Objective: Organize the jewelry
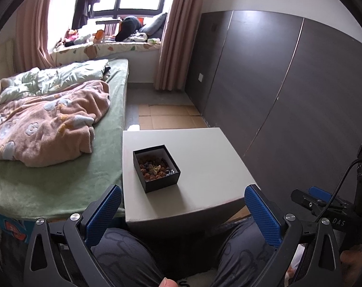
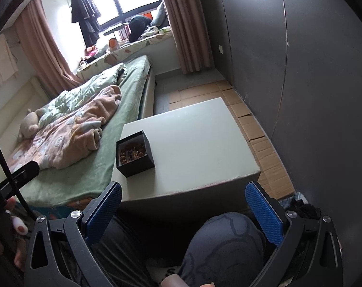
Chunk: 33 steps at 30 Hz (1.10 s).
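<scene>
Black box (image 1: 157,168), open top, w/ beaded jewelry (image 1: 155,167) inside: on pale bench (image 1: 204,167), nr left edge, bed (image 1: 49,167) side. Left gripper (image 1: 183,211): fingers wide apart, empty, off bench's near edge. Right gripper (image 2: 183,209): same, fingers apart, empty. Person's knees below both.

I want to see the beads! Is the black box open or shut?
Open. The box has no lid on, and beads show inside it on the table.
</scene>
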### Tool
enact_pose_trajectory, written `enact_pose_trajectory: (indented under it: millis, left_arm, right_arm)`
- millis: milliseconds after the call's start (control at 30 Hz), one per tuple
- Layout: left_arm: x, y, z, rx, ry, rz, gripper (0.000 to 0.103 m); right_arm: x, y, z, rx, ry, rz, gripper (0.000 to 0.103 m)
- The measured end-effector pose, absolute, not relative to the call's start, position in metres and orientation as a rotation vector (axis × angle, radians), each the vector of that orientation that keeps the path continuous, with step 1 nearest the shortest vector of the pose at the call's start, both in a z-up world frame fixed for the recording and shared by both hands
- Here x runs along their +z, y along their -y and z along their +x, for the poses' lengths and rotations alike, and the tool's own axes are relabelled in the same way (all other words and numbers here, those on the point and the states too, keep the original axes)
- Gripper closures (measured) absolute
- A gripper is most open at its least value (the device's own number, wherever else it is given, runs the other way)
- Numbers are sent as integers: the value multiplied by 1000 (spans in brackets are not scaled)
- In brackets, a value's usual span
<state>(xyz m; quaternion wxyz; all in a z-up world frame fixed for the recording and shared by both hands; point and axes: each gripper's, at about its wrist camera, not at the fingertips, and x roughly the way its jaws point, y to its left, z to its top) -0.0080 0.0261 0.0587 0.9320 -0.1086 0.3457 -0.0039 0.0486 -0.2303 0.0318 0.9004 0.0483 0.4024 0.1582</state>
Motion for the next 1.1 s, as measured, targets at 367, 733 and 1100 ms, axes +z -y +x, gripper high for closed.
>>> enact_pose_trajectory:
  millis: [367, 733, 1100]
  left_arm:
    - [61, -27, -16, -9, -691, -201, 0]
    - [55, -24, -15, -9, -705, -196, 0]
    - [56, -18, -17, -22, -699, -187, 0]
  right_arm:
    - [32, 223, 44, 329, -840, 96, 0]
    - [27, 223, 41, 328, -854, 102, 0]
    - [27, 222, 37, 324, -851, 96, 0]
